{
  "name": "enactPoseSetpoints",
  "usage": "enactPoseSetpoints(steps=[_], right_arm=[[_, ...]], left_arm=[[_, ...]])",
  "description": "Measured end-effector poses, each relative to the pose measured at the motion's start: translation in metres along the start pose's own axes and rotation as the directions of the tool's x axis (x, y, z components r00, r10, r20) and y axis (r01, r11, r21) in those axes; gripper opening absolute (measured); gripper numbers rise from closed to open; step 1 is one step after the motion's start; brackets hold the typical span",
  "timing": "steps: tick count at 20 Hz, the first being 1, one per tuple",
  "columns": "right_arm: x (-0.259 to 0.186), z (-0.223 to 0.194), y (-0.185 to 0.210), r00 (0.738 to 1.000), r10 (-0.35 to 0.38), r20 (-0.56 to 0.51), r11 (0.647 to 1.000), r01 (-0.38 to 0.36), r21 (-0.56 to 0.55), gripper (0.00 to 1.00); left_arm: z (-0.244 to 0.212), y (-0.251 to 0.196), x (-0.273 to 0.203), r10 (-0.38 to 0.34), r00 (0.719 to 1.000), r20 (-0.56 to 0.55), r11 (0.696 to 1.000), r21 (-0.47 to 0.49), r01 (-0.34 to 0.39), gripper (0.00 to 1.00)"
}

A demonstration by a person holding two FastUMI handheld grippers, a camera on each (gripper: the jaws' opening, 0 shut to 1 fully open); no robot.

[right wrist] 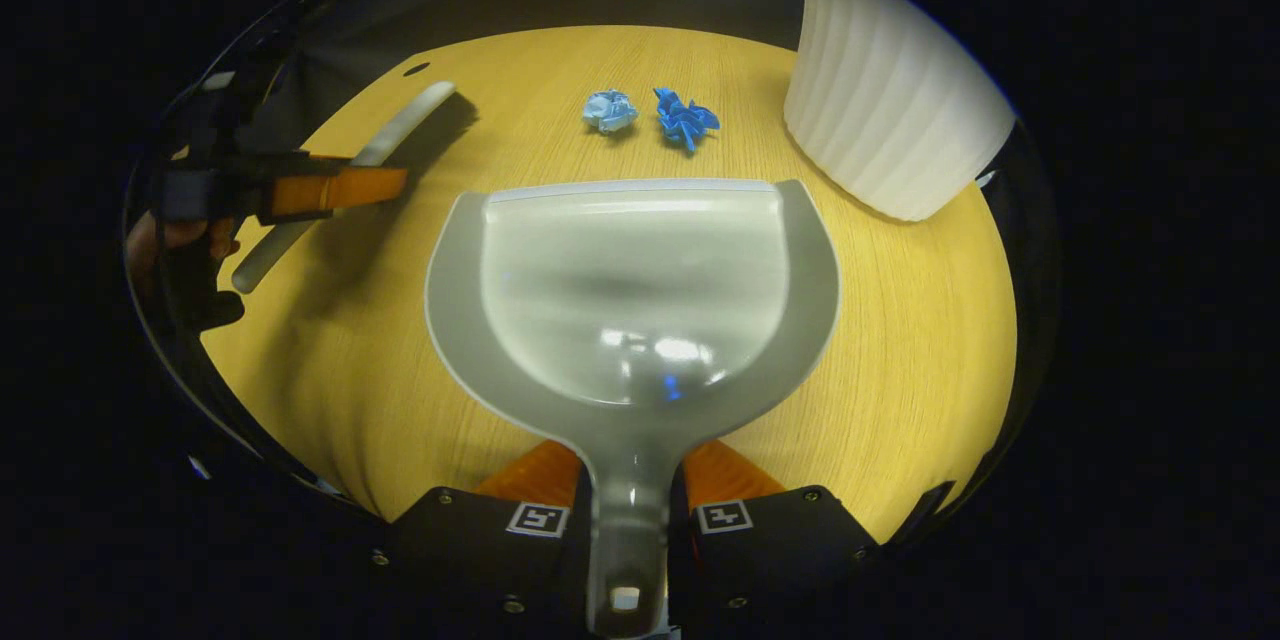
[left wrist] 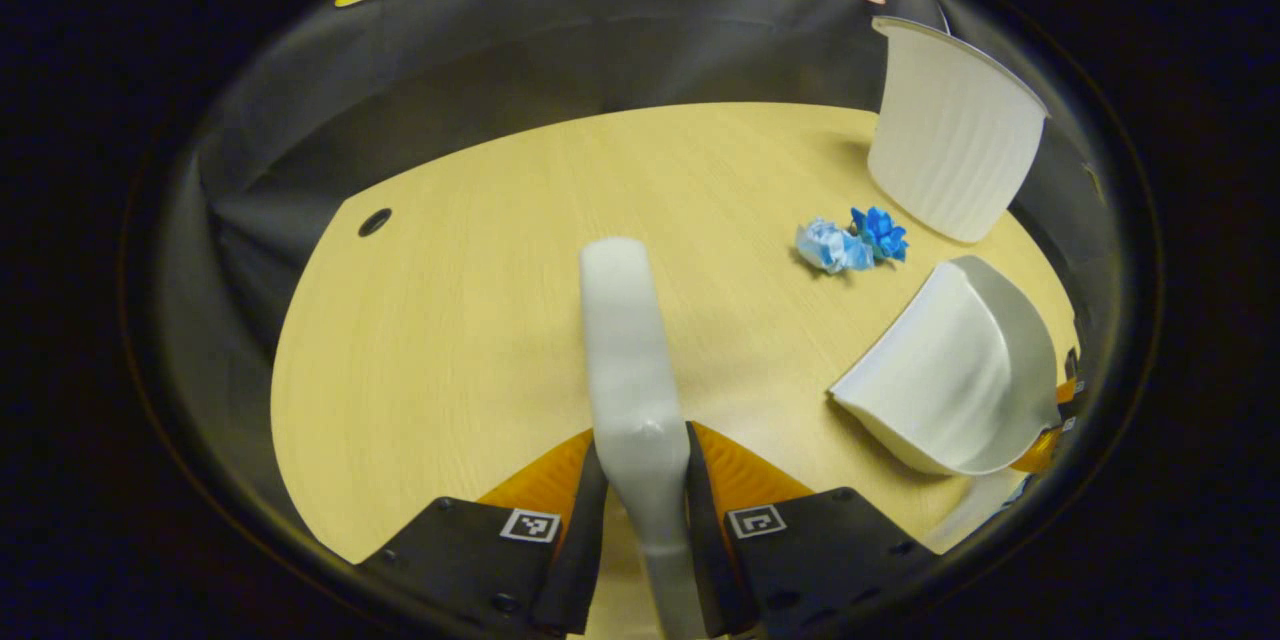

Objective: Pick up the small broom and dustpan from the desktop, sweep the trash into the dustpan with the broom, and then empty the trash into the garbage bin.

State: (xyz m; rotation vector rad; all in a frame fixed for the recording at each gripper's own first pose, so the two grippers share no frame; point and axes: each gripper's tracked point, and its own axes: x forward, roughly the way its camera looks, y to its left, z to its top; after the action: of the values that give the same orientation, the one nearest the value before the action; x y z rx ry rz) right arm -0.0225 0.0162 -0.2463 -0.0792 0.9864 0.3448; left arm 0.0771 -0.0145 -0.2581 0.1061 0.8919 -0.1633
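The right gripper (right wrist: 628, 510) has its fingers pinched on the handle of the dustpan (right wrist: 630, 290), a smooth, glossy scoop with a raised rim. The left gripper (left wrist: 645, 500) has its fingers pinched on the broom (left wrist: 625, 340), a slim, matte, rounded part of which points forward over the pale wood-grain counter (left wrist: 450, 320). Two crumpled paper scraps lie just beyond the dustpan's front lip: the light blue scrap (right wrist: 609, 110) and the dark blue scrap (right wrist: 685, 120). The ribbed white garbage bin (right wrist: 885, 110) stands just beyond the dustpan, to its right. Recommended: seat the dustpan's lip flat on the counter, place the broom beyond the scraps, then draw both toward the dustpan.
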Motion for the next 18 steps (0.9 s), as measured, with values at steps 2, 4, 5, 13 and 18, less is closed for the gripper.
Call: enactPoseSetpoints(steps=[2,4,5,13,18], right_arm=[[-0.002,0.004,-0.008,1.000,0.028,-0.007,0.999,-0.028,-0.020,0.32],[-0.001,0.008,-0.019,0.998,0.054,-0.024,0.998,-0.055,-0.040,0.32],[0.001,0.010,-0.024,0.997,0.067,-0.030,0.996,-0.069,-0.053,0.32],[0.011,0.032,-0.063,0.992,0.102,-0.078,0.976,-0.115,-0.184,0.32],[0.014,0.036,-0.068,0.991,0.116,-0.072,0.971,-0.128,-0.202,0.32]], left_arm=[[0.016,-0.009,0.014,-0.012,1.000,0.016,1.000,0.018,0.012,0.46],[0.035,-0.017,0.026,-0.029,0.999,0.034,0.999,0.041,0.028,0.46],[0.043,-0.022,0.032,-0.037,0.998,0.045,0.998,0.054,0.035,0.46],[0.094,-0.074,0.076,-0.165,0.986,0.024,0.953,0.263,0.153,0.49],[0.107,-0.120,0.068,-0.313,0.949,-0.045,0.865,0.400,0.304,0.46]])
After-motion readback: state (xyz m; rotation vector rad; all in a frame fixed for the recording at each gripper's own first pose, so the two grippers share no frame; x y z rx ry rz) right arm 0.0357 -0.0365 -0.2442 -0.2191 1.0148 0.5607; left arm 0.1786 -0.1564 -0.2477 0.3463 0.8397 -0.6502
